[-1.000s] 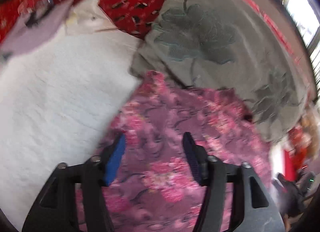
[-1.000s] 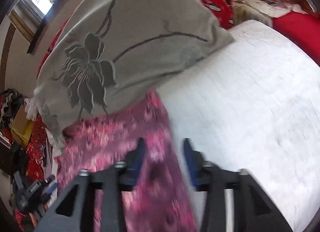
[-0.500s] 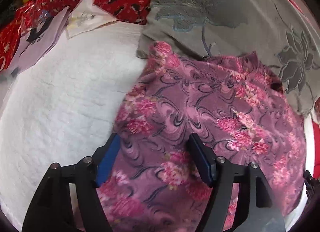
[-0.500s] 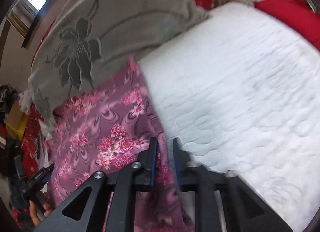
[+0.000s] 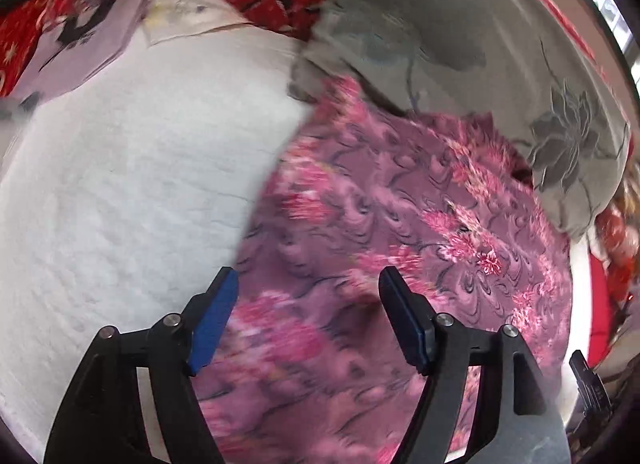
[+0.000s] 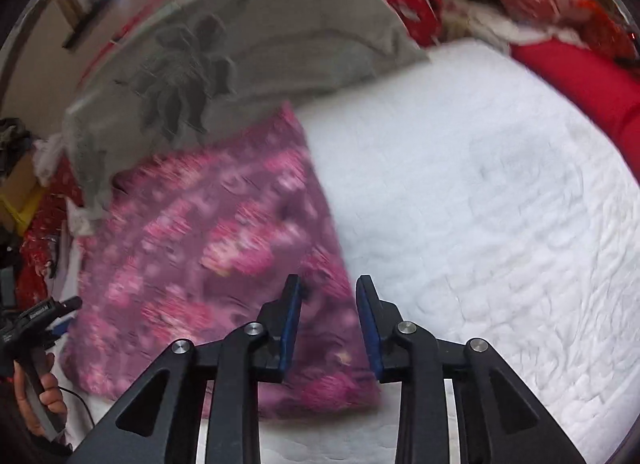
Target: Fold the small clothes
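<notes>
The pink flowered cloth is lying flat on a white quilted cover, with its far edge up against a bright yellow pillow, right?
Not quite: the pillow is grey with a darker flower pattern, not bright yellow. The right wrist view shows this, and the left wrist view agrees. The rest holds: the pink flowered cloth lies on the white quilted cover, its far edge against that pillow.
</notes>
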`<action>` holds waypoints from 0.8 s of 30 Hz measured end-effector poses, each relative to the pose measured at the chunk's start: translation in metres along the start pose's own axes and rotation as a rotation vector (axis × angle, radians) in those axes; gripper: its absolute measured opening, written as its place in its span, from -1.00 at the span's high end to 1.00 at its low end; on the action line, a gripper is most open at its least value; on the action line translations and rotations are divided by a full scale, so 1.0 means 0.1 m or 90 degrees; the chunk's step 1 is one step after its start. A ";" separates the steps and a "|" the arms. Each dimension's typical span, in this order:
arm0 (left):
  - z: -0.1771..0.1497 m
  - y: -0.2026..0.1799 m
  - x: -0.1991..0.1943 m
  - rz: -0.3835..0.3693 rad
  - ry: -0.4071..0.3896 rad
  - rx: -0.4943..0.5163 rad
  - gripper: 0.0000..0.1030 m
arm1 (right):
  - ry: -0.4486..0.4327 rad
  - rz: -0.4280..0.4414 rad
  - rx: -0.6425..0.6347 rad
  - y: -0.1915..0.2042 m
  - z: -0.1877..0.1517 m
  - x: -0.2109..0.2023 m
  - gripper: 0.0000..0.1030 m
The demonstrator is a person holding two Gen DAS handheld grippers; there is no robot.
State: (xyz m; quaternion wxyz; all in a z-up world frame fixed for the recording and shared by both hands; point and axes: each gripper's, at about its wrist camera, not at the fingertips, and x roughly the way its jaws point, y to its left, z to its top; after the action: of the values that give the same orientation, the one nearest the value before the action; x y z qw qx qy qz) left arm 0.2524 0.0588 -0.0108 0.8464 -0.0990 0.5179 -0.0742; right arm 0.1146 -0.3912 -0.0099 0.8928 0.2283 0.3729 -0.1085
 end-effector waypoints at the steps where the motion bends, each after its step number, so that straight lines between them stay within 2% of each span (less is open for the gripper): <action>1: 0.00 0.06 -0.02 0.013 -0.007 0.000 -0.41 | -0.008 0.008 0.000 0.03 0.01 -0.04 0.41; 3: -0.04 0.17 0.02 0.044 -0.003 0.003 -0.42 | -0.020 0.021 -0.010 0.09 -0.02 -0.04 0.41; 4: -0.08 0.23 0.11 0.046 0.022 0.000 -0.43 | -0.010 0.013 -0.026 0.13 -0.07 0.02 0.38; 6: -0.11 0.31 0.13 0.020 0.022 0.009 -0.45 | 0.052 -0.030 -0.053 0.16 -0.16 0.29 0.33; 7: -0.10 0.31 0.10 0.024 0.025 0.016 -0.44 | 0.061 -0.037 -0.050 0.14 -0.18 0.32 0.32; 8: -0.09 0.31 0.04 0.024 0.030 0.021 -0.44 | 0.042 -0.030 -0.035 0.12 -0.18 0.28 0.33; 11: -0.08 0.41 -0.14 -0.030 0.028 -0.001 -0.44 | 0.035 -0.025 -0.007 0.14 -0.12 0.15 0.28; 14: -0.09 0.44 -0.22 -0.082 0.034 -0.019 -0.44 | 0.012 -0.006 -0.032 0.30 -0.08 0.02 0.28; 19: 0.15 0.07 -0.10 -0.083 0.041 0.050 -0.44 | -0.007 -0.003 -0.065 0.56 0.12 0.09 0.28; 22: 0.39 -0.14 0.12 -0.078 0.054 0.085 -0.44 | -0.030 -0.004 -0.043 0.58 0.31 0.24 0.24; 24: 0.52 -0.28 0.33 -0.054 0.069 0.098 -0.44 | -0.043 -0.015 -0.021 0.55 0.45 0.41 0.20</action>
State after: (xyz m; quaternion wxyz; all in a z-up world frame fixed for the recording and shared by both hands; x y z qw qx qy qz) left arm 0.3130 0.0286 -0.0093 0.8182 -0.0510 0.5514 -0.1548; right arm 0.1908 -0.3664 0.0067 0.9073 0.2050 0.3467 -0.1208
